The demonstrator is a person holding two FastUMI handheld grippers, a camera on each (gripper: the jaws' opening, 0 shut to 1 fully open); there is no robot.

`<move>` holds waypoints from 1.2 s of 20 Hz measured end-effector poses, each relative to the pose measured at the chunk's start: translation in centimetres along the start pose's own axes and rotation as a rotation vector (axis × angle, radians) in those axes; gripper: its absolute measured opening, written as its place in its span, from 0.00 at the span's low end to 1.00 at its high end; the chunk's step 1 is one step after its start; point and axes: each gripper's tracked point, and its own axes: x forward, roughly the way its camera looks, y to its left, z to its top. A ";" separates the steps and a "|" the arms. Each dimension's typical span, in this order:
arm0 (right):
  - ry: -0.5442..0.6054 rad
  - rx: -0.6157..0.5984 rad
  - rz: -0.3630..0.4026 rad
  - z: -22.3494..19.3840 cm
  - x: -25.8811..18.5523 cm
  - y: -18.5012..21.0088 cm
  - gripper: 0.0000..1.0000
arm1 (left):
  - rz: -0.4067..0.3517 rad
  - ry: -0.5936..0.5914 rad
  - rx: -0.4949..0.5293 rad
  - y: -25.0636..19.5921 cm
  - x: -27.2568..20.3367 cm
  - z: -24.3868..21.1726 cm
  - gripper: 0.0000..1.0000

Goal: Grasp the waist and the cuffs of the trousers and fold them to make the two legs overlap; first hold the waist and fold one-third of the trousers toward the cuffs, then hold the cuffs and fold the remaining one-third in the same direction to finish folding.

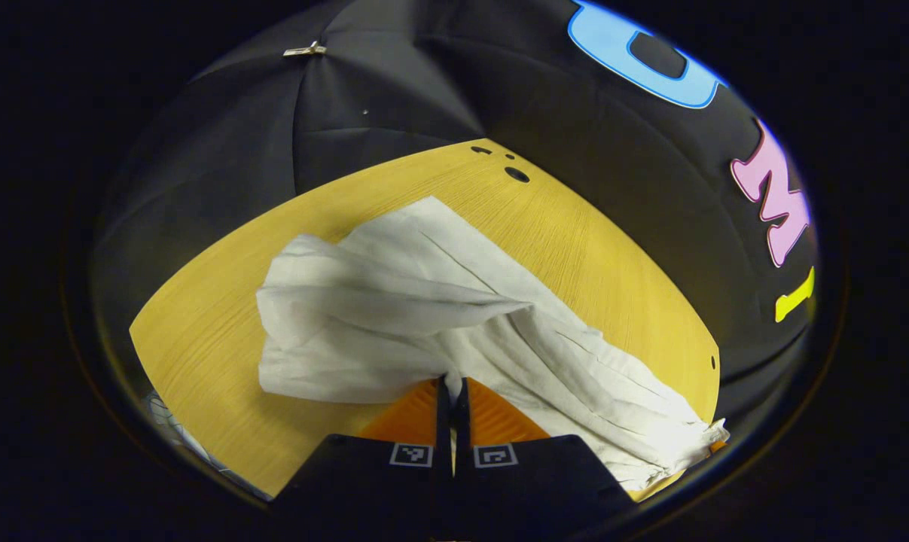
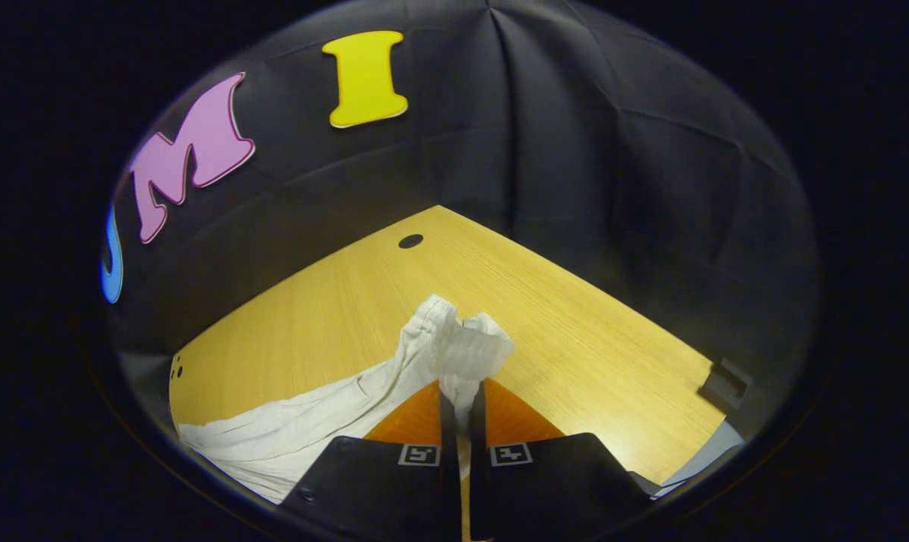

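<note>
Surface point(image 1: 198, 331): we see one, wooden.
Trousers point(image 1: 394, 301): one pair, white, crumpled.
Left gripper point(image 1: 452, 385): pinching trousers.
Right gripper point(image 2: 462, 395): clamping trousers.

Desk: yellow wood-grain desk point(image 1: 198, 331) fills the lower half of both views; booth wall rises directly behind its far edges.
Trousers: crumpled white cloth trousers point(image 1: 394, 301) lie on the desk, running from the far middle toward the near right in the left gripper view.
Left tongs: left tongs point(image 1: 452, 385) at bottom centre of the left gripper view, closed onto a trouser edge on the near side.
Right tongs: right tongs point(image 2: 462, 395) at bottom centre of the right gripper view, pinching a bunched trouser end; remaining cloth trails to the near left.
Holes: round holes in the desk point(image 1: 516, 175) near its far corner, beyond the trousers.
Bracket: small dark bracket point(image 2: 725, 384) at the desk's right edge, well apart from the trousers.
</note>
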 end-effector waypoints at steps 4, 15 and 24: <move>-0.081 -0.120 0.088 2.4 -3.0 4.7 0.09 | -0.010 0.005 0.002 -0.1 -0.3 0.3 0.06; -0.184 -0.384 0.385 2.1 -12.5 20.4 0.09 | -0.032 0.032 0.003 -0.5 0.0 0.5 0.06; -0.092 -0.517 0.526 -7.5 -13.9 30.3 0.09 | -0.041 0.044 -0.015 -0.1 0.1 0.5 0.06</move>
